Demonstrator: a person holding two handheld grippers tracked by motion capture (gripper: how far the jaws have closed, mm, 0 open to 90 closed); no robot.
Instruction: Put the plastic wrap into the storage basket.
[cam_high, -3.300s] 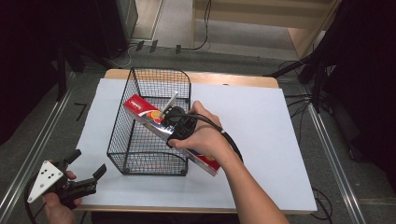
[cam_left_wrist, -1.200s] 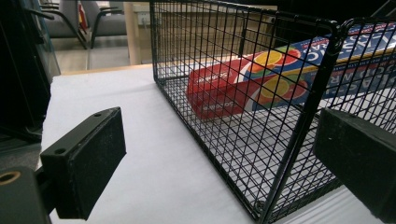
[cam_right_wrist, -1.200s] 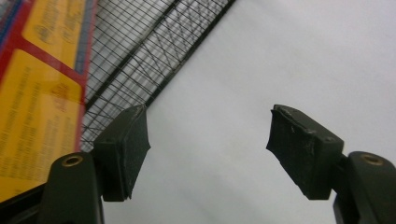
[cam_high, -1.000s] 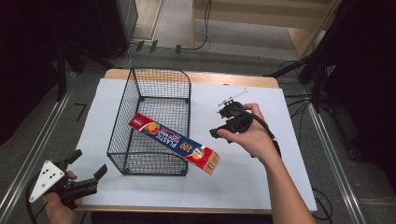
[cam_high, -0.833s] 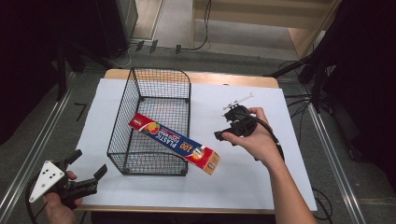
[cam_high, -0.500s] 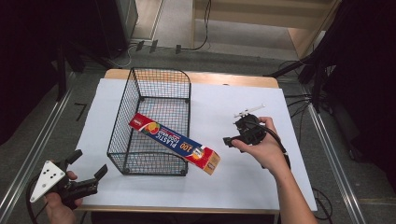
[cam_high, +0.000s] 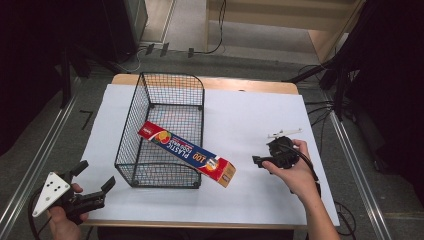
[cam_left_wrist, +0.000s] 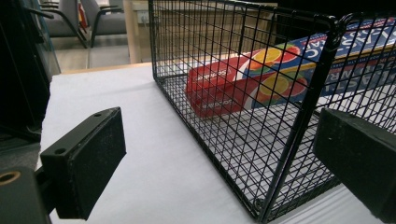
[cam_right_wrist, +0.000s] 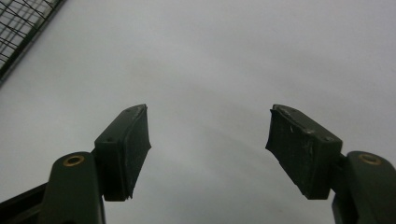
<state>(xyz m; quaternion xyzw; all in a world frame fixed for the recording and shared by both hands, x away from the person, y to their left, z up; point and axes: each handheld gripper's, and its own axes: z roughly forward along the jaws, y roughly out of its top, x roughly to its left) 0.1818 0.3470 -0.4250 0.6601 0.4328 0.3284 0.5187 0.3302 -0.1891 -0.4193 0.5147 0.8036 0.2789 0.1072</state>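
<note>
A long red-and-blue wrap box (cam_high: 187, 153) is seen tilted in the wire basket (cam_high: 131, 145), one end propped over its rim. Left gripper (cam_high: 95, 181) and right gripper (cam_right_wrist: 208, 144) are held wide, empty.

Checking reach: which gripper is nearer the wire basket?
The left gripper, by the wire basket's near corner; the right gripper hangs farther off.
</note>
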